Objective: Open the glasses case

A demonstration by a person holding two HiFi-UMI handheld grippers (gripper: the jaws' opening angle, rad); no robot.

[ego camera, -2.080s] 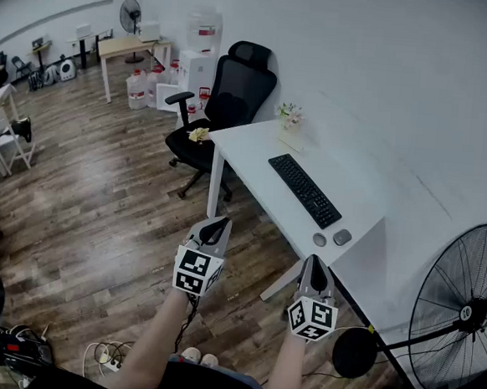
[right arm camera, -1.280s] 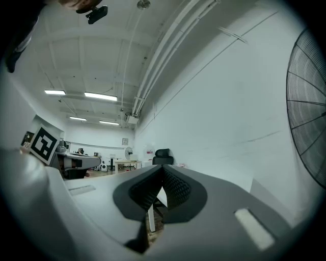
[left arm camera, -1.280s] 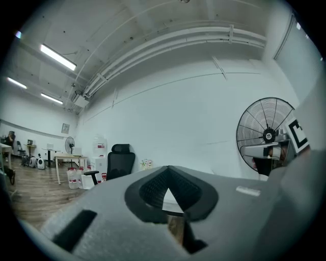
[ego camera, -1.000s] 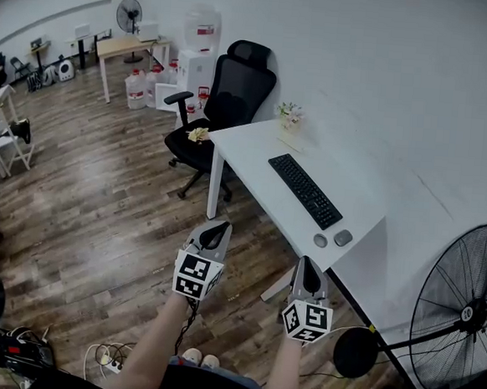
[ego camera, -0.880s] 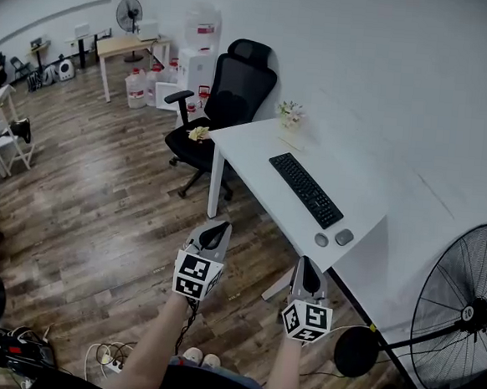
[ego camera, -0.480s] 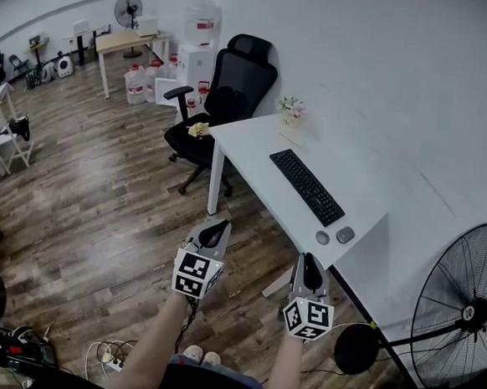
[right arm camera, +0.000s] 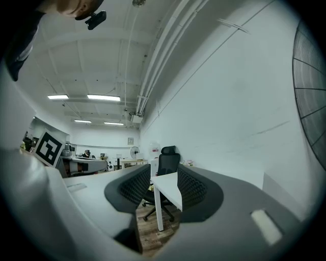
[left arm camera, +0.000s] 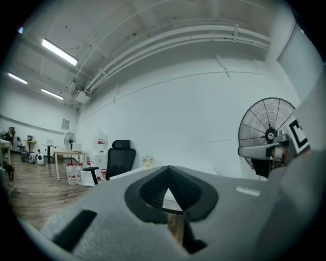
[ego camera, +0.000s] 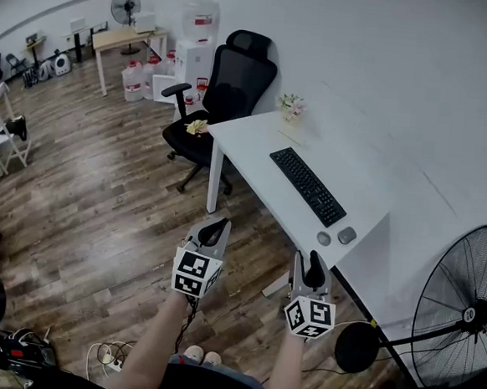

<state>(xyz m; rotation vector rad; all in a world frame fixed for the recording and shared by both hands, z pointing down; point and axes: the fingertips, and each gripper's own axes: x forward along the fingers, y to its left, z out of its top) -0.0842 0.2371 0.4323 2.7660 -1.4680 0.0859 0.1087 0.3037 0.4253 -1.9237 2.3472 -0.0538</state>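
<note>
No glasses case can be made out in any view. On the white desk (ego camera: pixel 247 152) ahead lie a black keyboard (ego camera: pixel 307 186) and two small grey objects (ego camera: pixel 335 237) near its front corner; what they are is too small to tell. Both grippers are held level in the air over the wooden floor, short of the desk. My left gripper (ego camera: pixel 216 228) (left arm camera: pixel 168 171) has its tips together and holds nothing. My right gripper (ego camera: pixel 309 262) (right arm camera: pixel 164 178) has just been opening; its jaws stand apart with nothing between them, only the desk corner far beyond.
A black office chair (ego camera: pixel 226 96) stands at the desk's far end, with a small flower pot (ego camera: pixel 292 109) on the desk. A large standing fan (ego camera: pixel 461 307) is at the right. Cables and a power strip (ego camera: pixel 105 355) lie on the floor by the person's feet.
The right gripper's jaws have parted from a single shut tip into a fork. Both hands have stayed about where they were; the left gripper looks the same.
</note>
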